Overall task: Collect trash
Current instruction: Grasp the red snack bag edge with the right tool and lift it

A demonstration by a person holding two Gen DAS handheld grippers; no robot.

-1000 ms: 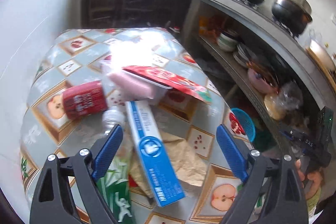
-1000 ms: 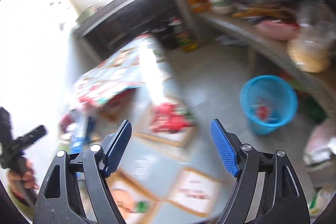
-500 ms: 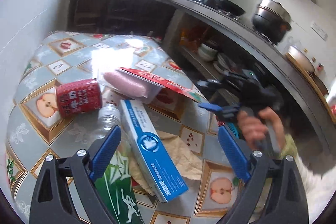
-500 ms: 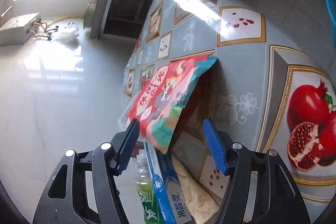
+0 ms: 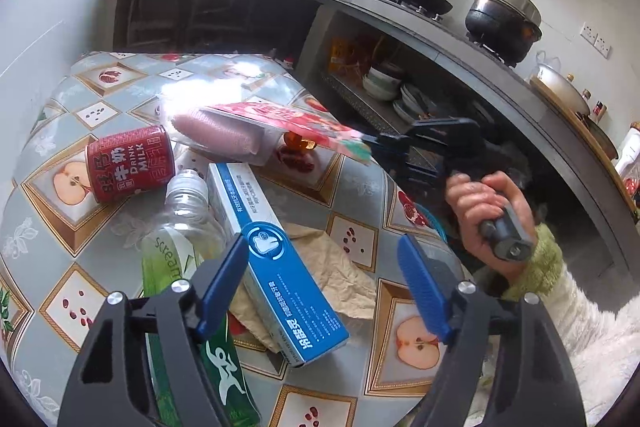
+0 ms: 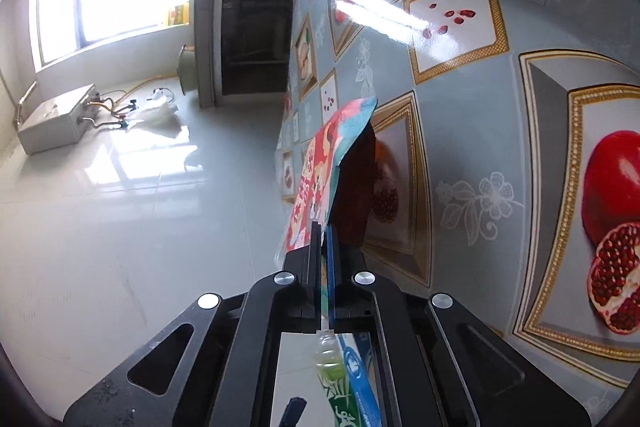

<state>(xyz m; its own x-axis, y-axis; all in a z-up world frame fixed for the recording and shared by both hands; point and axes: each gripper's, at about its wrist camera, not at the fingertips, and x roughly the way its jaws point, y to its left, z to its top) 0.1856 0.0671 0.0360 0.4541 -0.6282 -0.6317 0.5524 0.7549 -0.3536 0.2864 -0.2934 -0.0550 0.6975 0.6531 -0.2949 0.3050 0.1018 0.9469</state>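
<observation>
Right gripper [image 6: 324,227] is clamped fully shut on the near corner of the red printed foil lid [image 5: 288,121], which is peeled back off a clear plastic tray [image 5: 224,139] with a pink block inside. The tray sits around the middle of the table [image 5: 360,187], which is covered in grey fruit-print oilcloth; the lid juts out toward the table's right edge, and the held corner is seen edge-on in the right wrist view. The lid is judged thin, light and floppy: a pinch at the corner is enough, but whether it is still joined to the tray cannot be told, so the tray may be dragged along or may drop. Left gripper [image 5: 320,291] is closing with nothing pressed between its pads; it hangs over the blue-and-white cardboard toothpaste box [image 5: 276,259] near the front edge. That box looks stiff and light, best taken across its narrow width. Beside it lie a clear plastic bottle with a green label [image 5: 180,239], likely slippery and crushable, and a red milk can [image 5: 130,163] on its side toward the left edge, which may roll. Crumpled brown paper [image 5: 332,267] lies under the box.
</observation>
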